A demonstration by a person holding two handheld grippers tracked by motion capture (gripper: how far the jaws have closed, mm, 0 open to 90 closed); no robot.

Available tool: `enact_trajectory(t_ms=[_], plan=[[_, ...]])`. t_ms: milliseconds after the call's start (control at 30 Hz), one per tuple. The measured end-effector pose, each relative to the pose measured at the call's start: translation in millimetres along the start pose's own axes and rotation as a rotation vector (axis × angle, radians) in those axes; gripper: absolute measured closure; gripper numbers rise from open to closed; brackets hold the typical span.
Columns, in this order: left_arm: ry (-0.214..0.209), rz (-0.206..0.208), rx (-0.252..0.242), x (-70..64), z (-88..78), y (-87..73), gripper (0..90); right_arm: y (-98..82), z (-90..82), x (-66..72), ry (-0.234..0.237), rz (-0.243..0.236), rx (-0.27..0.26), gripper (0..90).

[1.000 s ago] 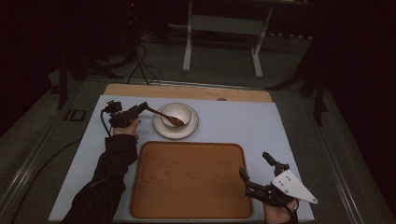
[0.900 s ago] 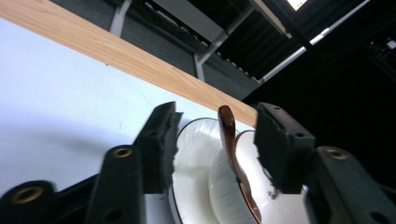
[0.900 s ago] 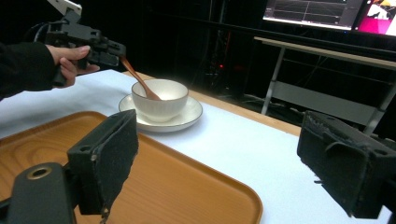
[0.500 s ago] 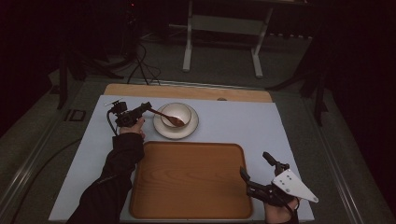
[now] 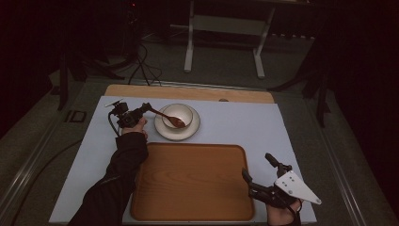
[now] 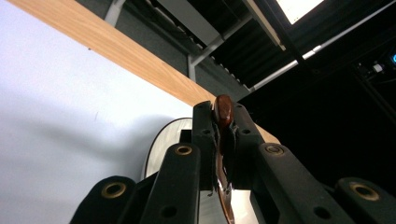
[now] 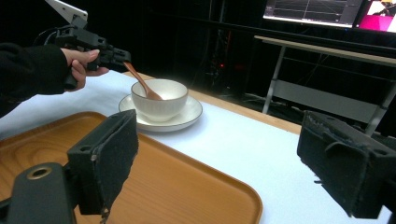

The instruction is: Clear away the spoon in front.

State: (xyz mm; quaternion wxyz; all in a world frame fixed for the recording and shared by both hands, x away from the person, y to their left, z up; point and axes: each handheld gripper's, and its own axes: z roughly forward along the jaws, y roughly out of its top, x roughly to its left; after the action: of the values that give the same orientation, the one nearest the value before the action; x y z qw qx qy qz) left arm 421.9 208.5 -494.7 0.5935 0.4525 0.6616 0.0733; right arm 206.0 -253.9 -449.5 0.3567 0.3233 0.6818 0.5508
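A person's left gripper is clamped on the handle of a brown wooden spoon whose tip rests inside a white bowl; the bowl sits on a white saucer at the far side of the table. In the left gripper view the handle end stands pinched between the two black jaws. The right gripper hangs near the table's front right corner, its jaws wide apart and holding nothing — just beside an empty wooden tray.

The grip sits at the very end of a long handle, so the spoon could likely pivot or slip if lifted quickly. A sideways pull might catch the bowl's rim and tip it or slide it off the saucer — nothing else holds the bowl.

The table is covered in pale blue-white sheeting, with a strip of bare wood along its far edge. The room beyond is dark: a white-legged bench, cables on the floor, and lit monitors in the right gripper view.
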Motion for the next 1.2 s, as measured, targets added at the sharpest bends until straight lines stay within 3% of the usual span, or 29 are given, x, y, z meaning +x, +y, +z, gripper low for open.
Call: enact_trajectory(t_ms=[400, 533, 767, 800, 967, 1200], plan=[[-0.022, 0.114, -0.001, -13.5, -9.3, 11.2, 83.7, 0.9, -1.7, -0.2, -0.014, 0.001, -0.012, 12.5], [-0.032, 0.160, 0.009, -19.1, -16.2, 21.6, 83.8, 0.9, -1.2, 0.7, -0.012, -0.002, -0.010, 12.5], [-0.067, 0.188, 0.011, -22.7, -27.1, 34.8, 83.8, 1.0, -1.7, 0.8, -0.017, 0.001, -0.016, 12.4], [-0.070, 0.204, 0.024, -25.0, -30.8, 39.2, 83.8, 1.0, -1.6, 0.9, -0.016, 0.000, -0.017, 12.5], [-0.084, 0.209, 0.053, -30.4, -39.3, 49.1, 83.9, 1.1, -1.3, 1.5, -0.014, 0.002, -0.015, 12.4], [-0.126, 0.262, 0.107, -44.8, -58.6, 66.8, 83.8, 1.0, -0.7, 2.3, -0.012, 0.003, -0.012, 12.4]])
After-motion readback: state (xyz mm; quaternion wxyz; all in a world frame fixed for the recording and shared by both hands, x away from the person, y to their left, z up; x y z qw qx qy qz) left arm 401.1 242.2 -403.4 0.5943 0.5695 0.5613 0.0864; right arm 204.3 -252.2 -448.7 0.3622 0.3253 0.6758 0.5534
